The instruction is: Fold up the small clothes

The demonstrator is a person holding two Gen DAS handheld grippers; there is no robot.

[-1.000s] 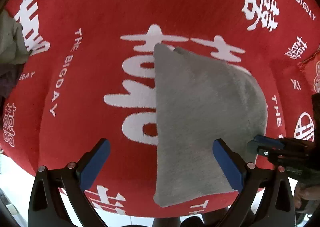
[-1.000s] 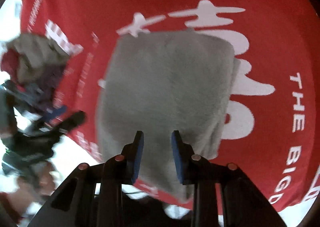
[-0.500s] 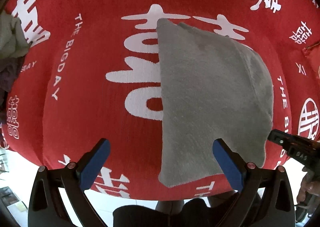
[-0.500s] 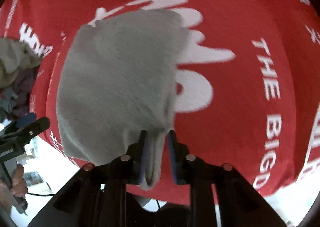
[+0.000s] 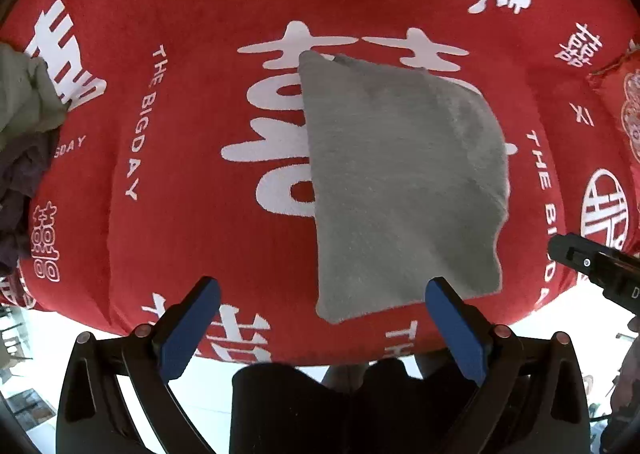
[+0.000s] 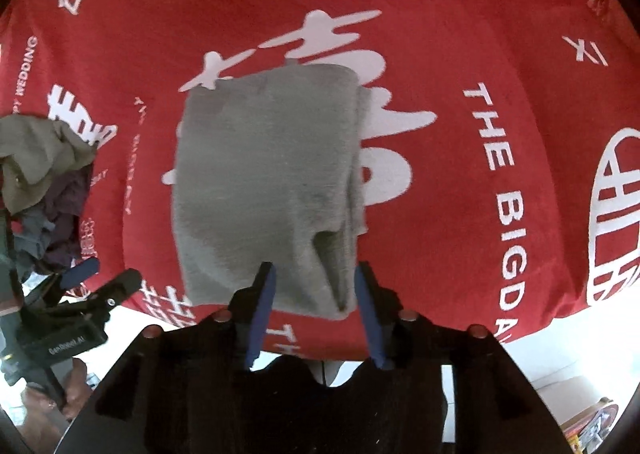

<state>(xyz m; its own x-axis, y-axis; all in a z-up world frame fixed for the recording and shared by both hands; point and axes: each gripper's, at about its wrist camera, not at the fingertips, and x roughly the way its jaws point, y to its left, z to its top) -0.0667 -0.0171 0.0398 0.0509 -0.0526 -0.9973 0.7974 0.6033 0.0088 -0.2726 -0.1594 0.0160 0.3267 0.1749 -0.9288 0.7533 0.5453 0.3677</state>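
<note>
The folded grey cloth (image 5: 404, 182) lay lengthwise, running away from both grippers. The left gripper (image 5: 320, 330) stood spread wide and empty; the right gripper (image 6: 316, 310) had just been opening, cloth corner loose between its jaws. Only its view showed that raised flap.

- Left tongs (image 5: 322, 328) point straight down, blue pads spread wide, nothing between them.
- Right tongs (image 6: 316, 308) tilt steeply down; their jaws have just been opening, pads clear of anything.
- A hand (image 6: 74, 398) grips the left tool's handle.

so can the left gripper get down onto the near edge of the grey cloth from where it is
Probably yes. The left gripper is open, holds nothing and points down with the grey cloth lying flat on the red blanket just ahead. Nothing lies between them; the right gripper is off to the side.
</note>
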